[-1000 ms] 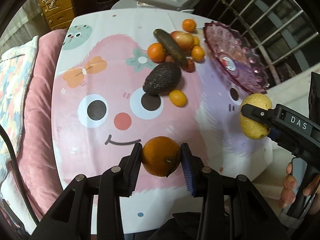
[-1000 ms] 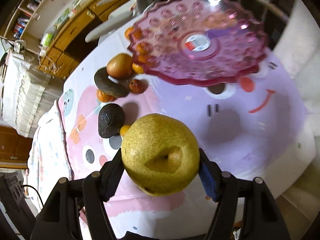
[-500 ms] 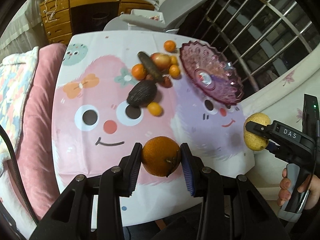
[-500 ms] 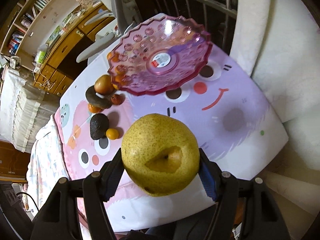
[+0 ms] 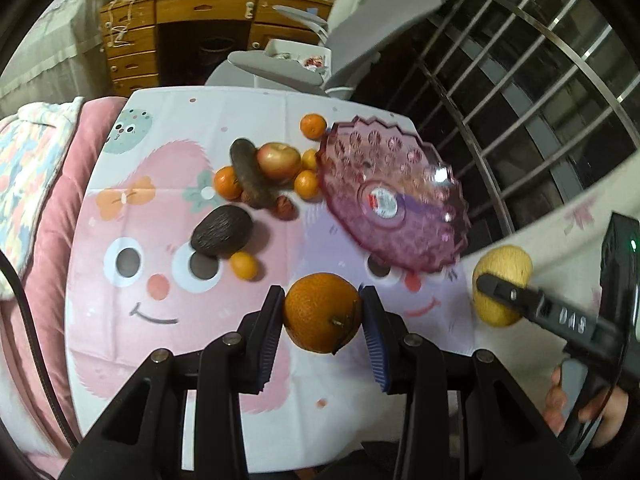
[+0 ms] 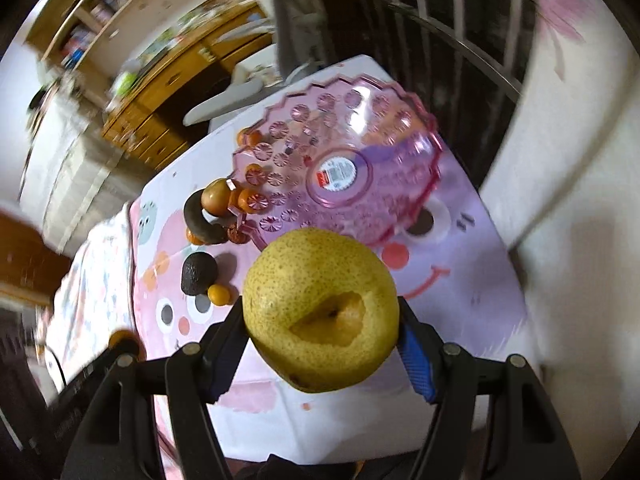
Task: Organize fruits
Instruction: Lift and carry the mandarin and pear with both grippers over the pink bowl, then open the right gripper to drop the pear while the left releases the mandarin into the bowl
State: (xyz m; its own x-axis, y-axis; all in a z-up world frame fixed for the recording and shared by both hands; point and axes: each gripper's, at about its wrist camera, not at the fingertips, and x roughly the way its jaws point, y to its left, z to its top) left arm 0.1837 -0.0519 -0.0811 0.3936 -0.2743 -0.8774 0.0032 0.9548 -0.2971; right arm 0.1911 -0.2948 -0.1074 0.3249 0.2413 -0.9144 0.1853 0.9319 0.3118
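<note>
My left gripper [image 5: 323, 316] is shut on an orange [image 5: 322, 312], held above the near half of the table. My right gripper [image 6: 322, 328] is shut on a yellow pear [image 6: 320, 308]; that pear [image 5: 502, 284] also shows at the right of the left wrist view, off the table's right edge. A pink glass fruit plate [image 5: 394, 196] stands on the table's right side, seen too as the plate [image 6: 340, 168] beyond the pear. Left of the plate lie an avocado [image 5: 221, 231], an apple [image 5: 279, 159], a dark cucumber [image 5: 250, 173] and several small oranges [image 5: 244, 266].
The table wears a pink cartoon-face cloth [image 5: 160, 288]. A pink cushion [image 5: 44, 216] runs along its left side. A grey chair [image 5: 320, 52] and a wooden desk [image 5: 180, 28] stand behind. A metal railing [image 5: 520, 80] is at the right, and a hand [image 5: 560, 404] holds the right gripper.
Both grippers have risen and pulled back from the table with their fruit, so the table looks smaller and farther. The fruit pile and plate have not moved.
</note>
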